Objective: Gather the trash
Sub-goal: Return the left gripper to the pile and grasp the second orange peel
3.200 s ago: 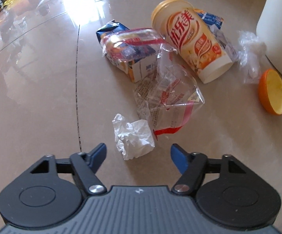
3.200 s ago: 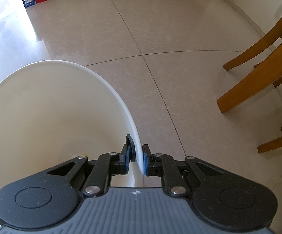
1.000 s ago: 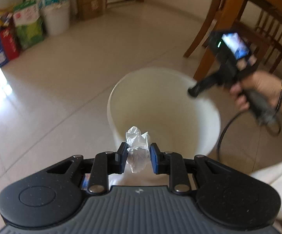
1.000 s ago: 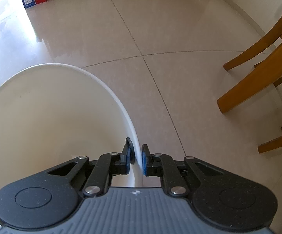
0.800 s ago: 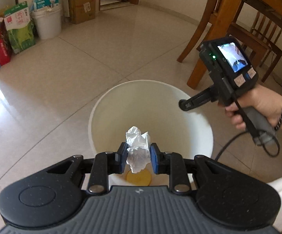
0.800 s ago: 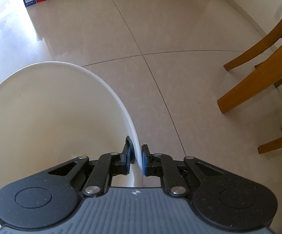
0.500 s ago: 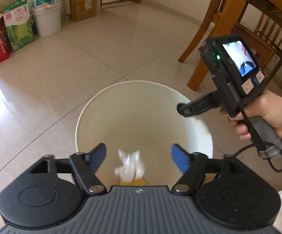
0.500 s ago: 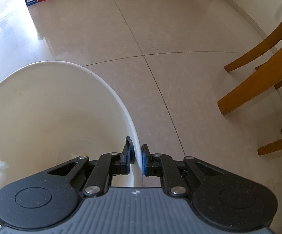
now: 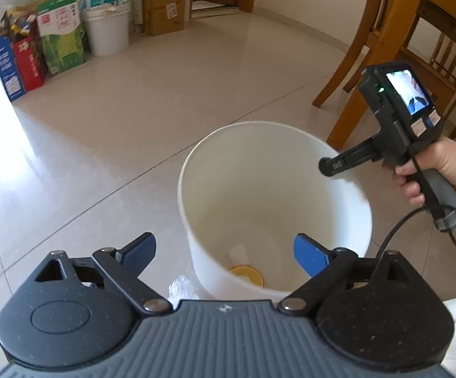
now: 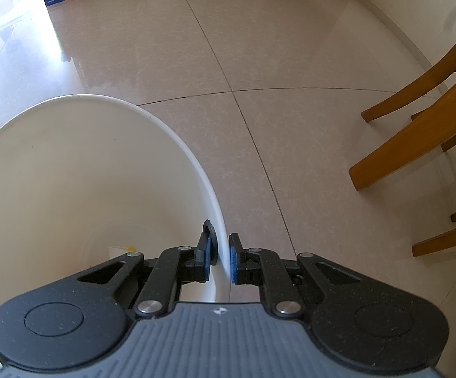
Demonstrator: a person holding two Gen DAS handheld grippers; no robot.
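From the left wrist camera I saw my left gripper point(image 9: 224, 252) hanging over the near edge of a white bucket point(image 9: 196, 195) that stood on a glossy beige tiled floor point(image 9: 133, 110). Its jaws were spreading wide, and nothing was between the blue fingertips point(image 9: 141, 247). Deep in the bucket lay an orange lid point(image 9: 246, 275) and, just behind it, a pale scrap I took for the crumpled tissue point(image 9: 239, 252), though it was too small to be sure. A bit of clear plastic wrap point(image 9: 180, 286) lay on the floor outside, touching the foot of the bucket.

Across the bucket, a person's hand point(image 9: 442, 170) held my right gripper point(image 9: 328, 167) by its handle, the tips at the far rim. From the right wrink camera that right gripper point(image 10: 223, 258) was pressed together on the bucket point(image 10: 70, 173) wall, one blue pad inside and one outside, pinching the rim. A pale scrap with a touch of yellow showed at the bottom of the bucket in that view.

Wooden chair legs point(image 10: 410, 145) stood to the right of the bucket, well apart from it. Along the far wall were cardboard boxes point(image 9: 164, 3), colourful cartons point(image 9: 57, 34) and a second white pail point(image 9: 108, 30).
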